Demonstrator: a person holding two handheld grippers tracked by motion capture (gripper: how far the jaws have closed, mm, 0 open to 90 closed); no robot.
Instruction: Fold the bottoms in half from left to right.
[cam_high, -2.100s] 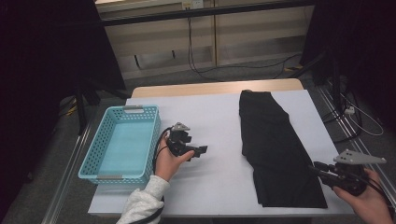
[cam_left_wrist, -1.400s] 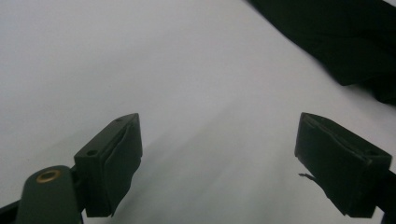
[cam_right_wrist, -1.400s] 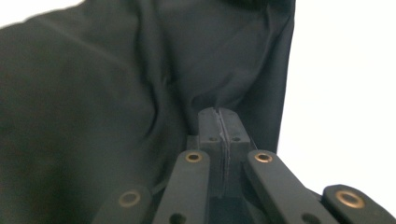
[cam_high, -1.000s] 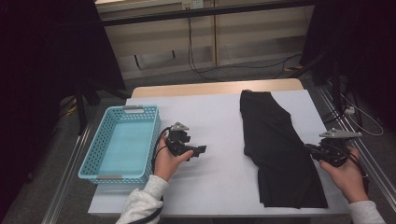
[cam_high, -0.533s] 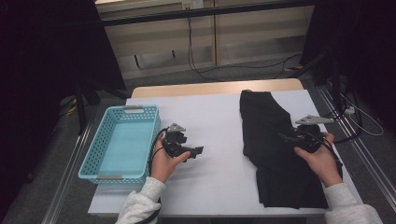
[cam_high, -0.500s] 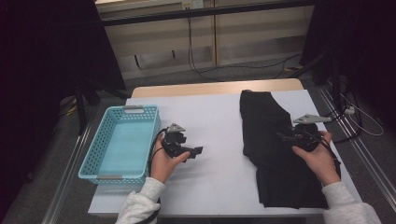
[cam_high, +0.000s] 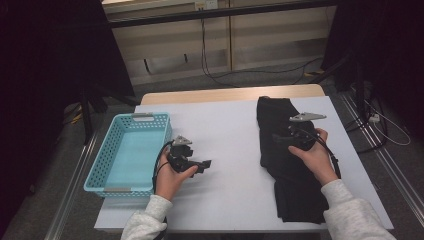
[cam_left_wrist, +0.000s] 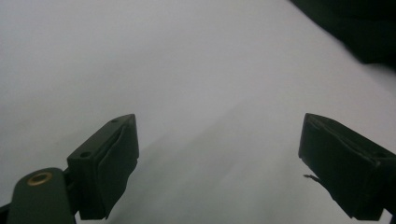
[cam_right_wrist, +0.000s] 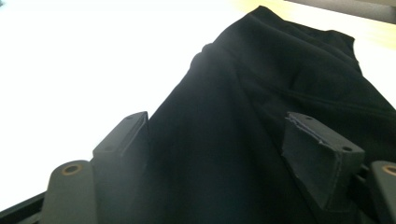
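The blue basket (cam_high: 127, 152) sits at the left. My left gripper (cam_high: 202, 165) rests on the white table (cam_high: 225, 130), jaws wide apart. My right gripper (cam_high: 280, 137) hangs spread over the black cloth (cam_high: 285, 165) at the right. Next I must go down and pinch it.

Lab-like recording setup: white-covered table (cam_high: 235, 130), black curtains (cam_high: 45, 65) around, loose cables (cam_high: 220, 75) on floor.

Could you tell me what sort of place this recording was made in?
Probably a lab or test workspace, not a home: a white-covered table set up with only a blue plastic basket and a black garment, dark curtains around it, and cables on the carpeted floor.
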